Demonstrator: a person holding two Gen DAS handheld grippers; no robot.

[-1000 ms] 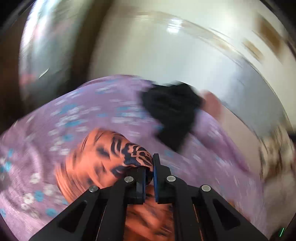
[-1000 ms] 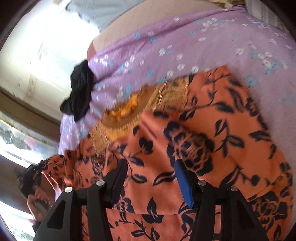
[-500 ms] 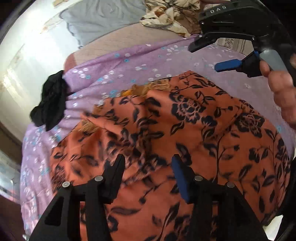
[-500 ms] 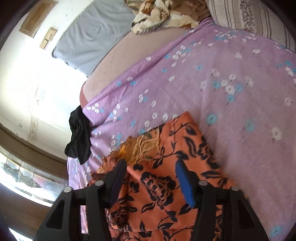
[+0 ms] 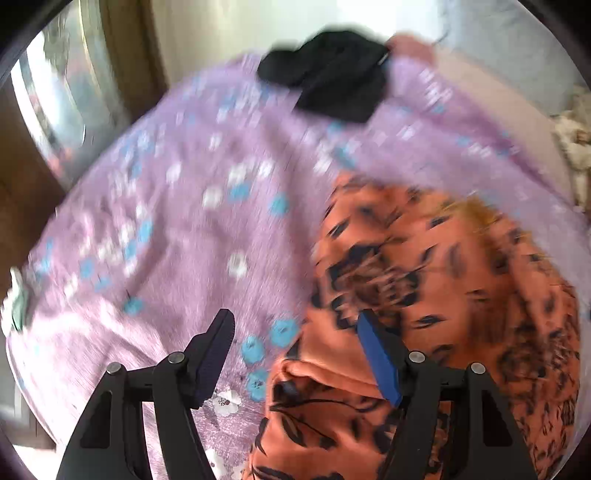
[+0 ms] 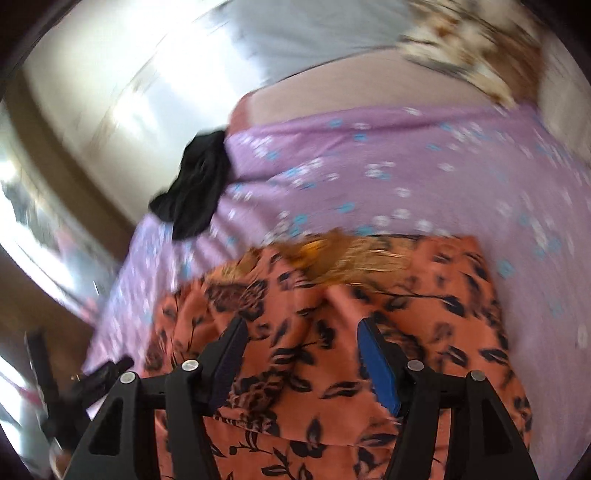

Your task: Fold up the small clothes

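Observation:
An orange garment with a black flower print (image 5: 443,288) lies on a purple flowered bedsheet (image 5: 177,221). It has a gold embroidered neck part (image 6: 351,254). My left gripper (image 5: 295,325) is open and empty, over the garment's left edge where a fold shows. My right gripper (image 6: 301,328) is open and empty, just above the garment (image 6: 332,332). Part of the left gripper shows at the lower left of the right wrist view (image 6: 92,376). Both views are blurred by motion.
A black piece of clothing lies at the sheet's far corner (image 5: 332,81), also seen in the right wrist view (image 6: 195,192). A grey pillow (image 6: 314,33) and a patterned cloth heap (image 6: 480,48) lie behind. A wall and window are on the left.
My left gripper let go of the garment a second ago and has swung left to the garment's edge. My right gripper has moved back over the garment.

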